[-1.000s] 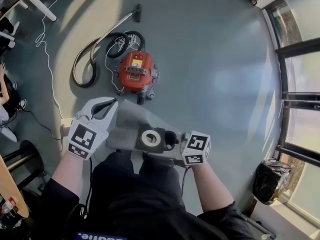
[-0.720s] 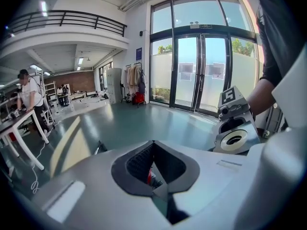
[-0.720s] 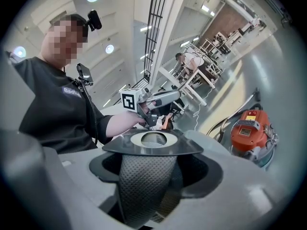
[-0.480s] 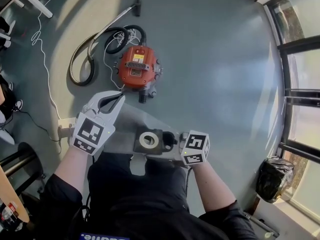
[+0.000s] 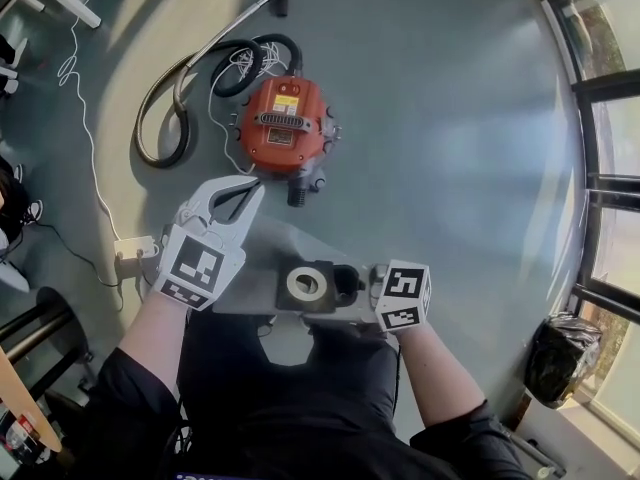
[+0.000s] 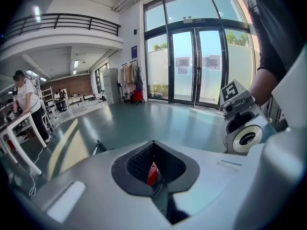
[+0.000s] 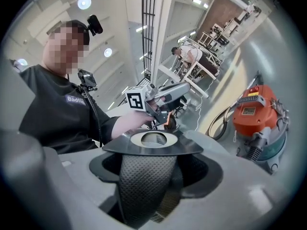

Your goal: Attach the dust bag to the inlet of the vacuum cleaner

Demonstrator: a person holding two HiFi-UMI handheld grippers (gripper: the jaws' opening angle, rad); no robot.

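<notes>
We grip the bag (image 5: 262, 258) in the right gripper (image 5: 345, 286), jaws closed on the fabric below the collar, near the vacuum (image 5: 285, 128) but apart from it. The left gripper (image 5: 252, 190), jaws together and empty, points at the vacuum, closer to it.

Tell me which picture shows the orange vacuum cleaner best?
The head view: the vacuum cleaner shows whole from above, hose curled beside it. The right gripper view shows it side-on beyond the dust bag, its base hidden. The left gripper view shows only a red sliver between the jaws.
</notes>
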